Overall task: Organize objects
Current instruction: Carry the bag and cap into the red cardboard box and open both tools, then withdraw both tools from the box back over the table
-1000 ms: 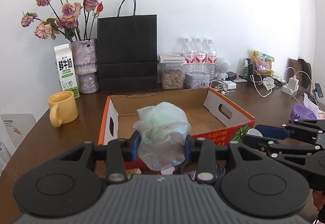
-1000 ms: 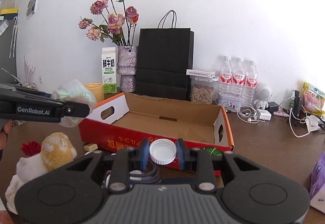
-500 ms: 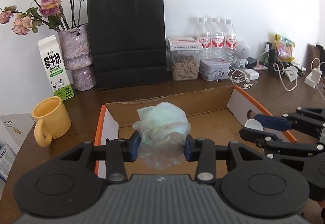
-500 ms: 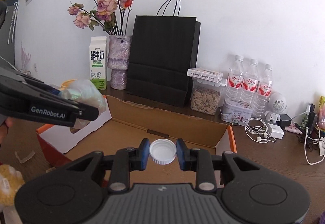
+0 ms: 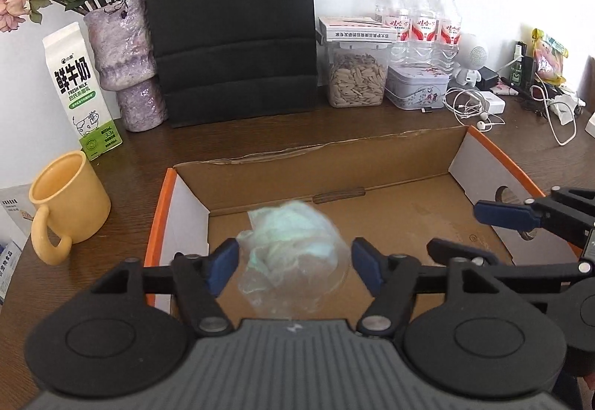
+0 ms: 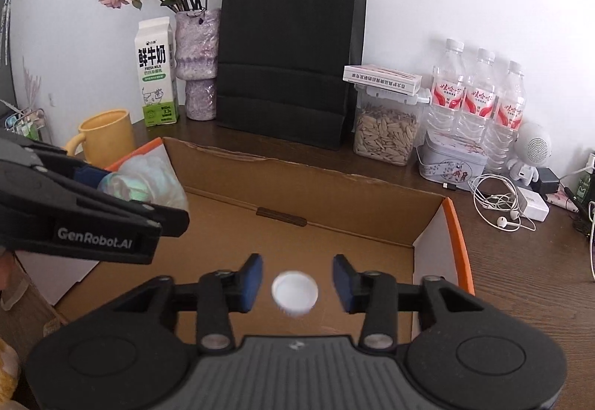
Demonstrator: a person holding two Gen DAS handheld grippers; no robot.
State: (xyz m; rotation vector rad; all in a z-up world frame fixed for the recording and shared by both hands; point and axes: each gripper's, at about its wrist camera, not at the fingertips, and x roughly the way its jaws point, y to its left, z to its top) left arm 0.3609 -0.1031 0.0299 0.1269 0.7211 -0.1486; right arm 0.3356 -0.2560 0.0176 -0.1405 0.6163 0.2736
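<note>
My left tool (image 5: 293,266) and right tool (image 6: 296,283) are both positioned over the open cardboard box (image 5: 405,183) on the brown wooden desk (image 5: 141,149). Along the wall behind the box stand a milk carton (image 5: 80,90), a mottled purple vase (image 5: 124,56) of dried roses, a black paper bag (image 5: 230,23), a clear jar of seeds (image 5: 357,79), a tin (image 5: 416,86) and three water bottles (image 5: 418,23). A yellow mug (image 5: 65,203) sits left of the box; tangled white earphones (image 5: 470,106) lie to the right. Nothing stands between either tool and the box floor.

Half a second ago both tools were clamped on their loads. Now both are spread wide. The crumpled, translucent pale-green plastic bag (image 5: 293,257) lies between my left fingers, touching neither pad, blurred, over the left end of the box. The round white bottle cap (image 6: 295,292) sits free between my right fingers, also blurred, over the box floor.
</note>
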